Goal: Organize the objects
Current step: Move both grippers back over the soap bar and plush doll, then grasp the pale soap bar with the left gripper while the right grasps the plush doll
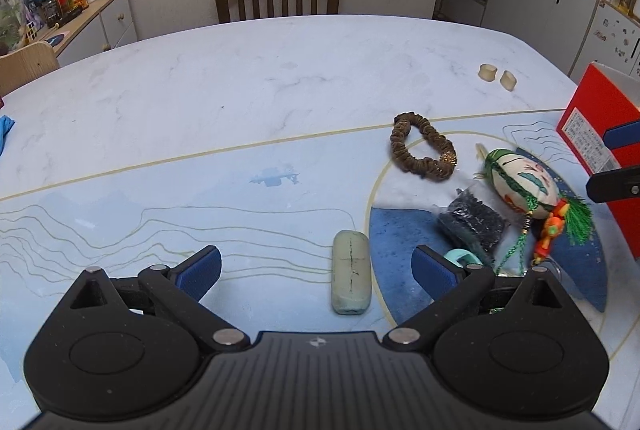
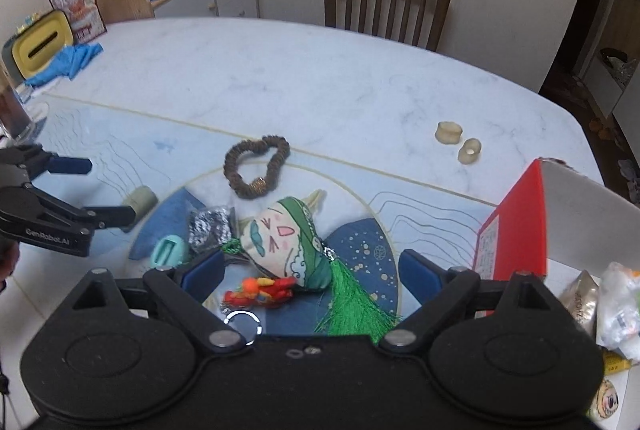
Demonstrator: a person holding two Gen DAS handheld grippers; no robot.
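Now both grippers hang above a pale marble table (image 1: 200, 78) with blue printed patterns. In the left wrist view, the left gripper (image 1: 316, 270) fills the bottom of the frame, its blue pads spread wide with nothing between them but the tabletop. A pale green case (image 1: 351, 272) lies just right of centre, near the right pad but apart from it. To the right sits a cluster: a brown scrunchie (image 1: 423, 153) in the middle right, a painted sachet (image 1: 524, 186) with a green tassel below it, a black bag (image 1: 474, 224) touching the sachet's left side, and a mint clip (image 1: 460, 257) partly hidden behind the right pad. An orange charm (image 1: 550, 230) hangs by the tassel. Two beige rings (image 1: 497, 76) rest in the upper right, well apart from the rest. A red box (image 1: 600, 134) stands at the right edge, with the other gripper's fingers before it.

In the right wrist view, the right gripper (image 2: 312, 270) is likewise released, its pads wide apart and gripping nothing; the sachet (image 2: 280, 234), charm (image 2: 260, 290) and tassel (image 2: 352, 302) lie on the table between them at lower centre. A metal key ring (image 2: 243, 326) shows just below the charm. The scrunchie (image 2: 256, 166) lies above centre, the rings (image 2: 458, 140) in the upper right, the box (image 2: 516, 222) at the right edge. The left gripper (image 2: 108, 190) enters from the left edge, open, near the case (image 2: 140, 200).
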